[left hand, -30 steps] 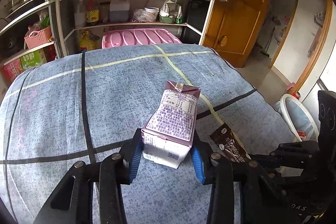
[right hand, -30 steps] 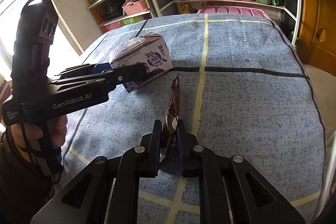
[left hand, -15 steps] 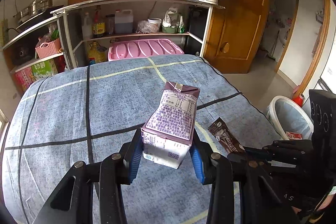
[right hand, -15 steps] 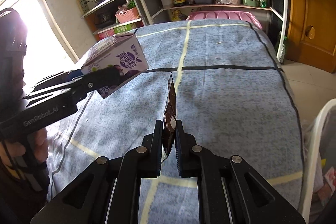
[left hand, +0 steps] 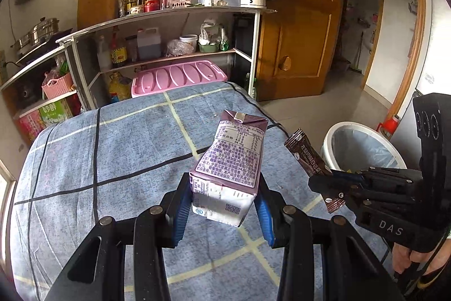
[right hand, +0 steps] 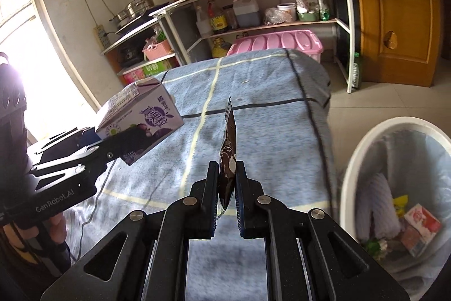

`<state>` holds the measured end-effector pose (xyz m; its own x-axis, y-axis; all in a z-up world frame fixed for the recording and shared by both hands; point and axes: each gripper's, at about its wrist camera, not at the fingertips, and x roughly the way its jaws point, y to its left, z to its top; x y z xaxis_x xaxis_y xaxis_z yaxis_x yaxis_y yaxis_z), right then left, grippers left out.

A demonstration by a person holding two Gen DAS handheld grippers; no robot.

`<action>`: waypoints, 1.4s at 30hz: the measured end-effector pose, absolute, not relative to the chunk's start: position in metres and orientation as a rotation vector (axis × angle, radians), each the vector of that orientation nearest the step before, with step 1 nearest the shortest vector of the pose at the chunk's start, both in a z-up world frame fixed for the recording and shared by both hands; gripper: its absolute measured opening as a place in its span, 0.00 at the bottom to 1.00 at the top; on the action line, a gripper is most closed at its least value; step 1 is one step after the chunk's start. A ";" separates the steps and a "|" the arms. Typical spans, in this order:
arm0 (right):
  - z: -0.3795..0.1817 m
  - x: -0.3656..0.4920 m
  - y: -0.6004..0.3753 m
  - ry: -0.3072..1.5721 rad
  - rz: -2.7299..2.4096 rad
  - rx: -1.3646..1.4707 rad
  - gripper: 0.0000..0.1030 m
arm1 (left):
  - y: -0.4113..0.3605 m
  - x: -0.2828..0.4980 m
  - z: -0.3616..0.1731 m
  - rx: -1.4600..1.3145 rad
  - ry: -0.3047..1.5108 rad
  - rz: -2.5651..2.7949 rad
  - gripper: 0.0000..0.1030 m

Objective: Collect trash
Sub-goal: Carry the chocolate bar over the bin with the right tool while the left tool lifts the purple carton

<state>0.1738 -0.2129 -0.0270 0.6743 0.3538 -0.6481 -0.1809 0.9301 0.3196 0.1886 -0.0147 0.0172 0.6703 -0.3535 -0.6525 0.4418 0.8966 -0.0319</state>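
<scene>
Bin mouth open, table edge beside, seemingly unobstructed

Both grippers are black, with angular open-frame linkages and round silver screw heads at the joints. The left gripper has blue pads on the inner faces of its fingers, and its side carries white lettering "GenRobot.AI". The right gripper has ribbed pads; its body shows white letters "DAS" and three round holes above the handle

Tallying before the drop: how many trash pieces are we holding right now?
2. The purple carton is in the left tool; the brown wrapper is in the right tool.
</scene>
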 end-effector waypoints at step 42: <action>-0.027 0.113 -0.356 0.728 0.140 0.355 0.11 | -0.099 0.163 0.007 0.130 0.683 -0.381 0.69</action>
<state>0.1126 -0.3555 -0.0269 0.7400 0.2467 -0.6257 -0.0026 0.9313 0.3641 0.1634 -0.0991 0.0074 0.7101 -0.3003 -0.6368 0.3845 0.9231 -0.0065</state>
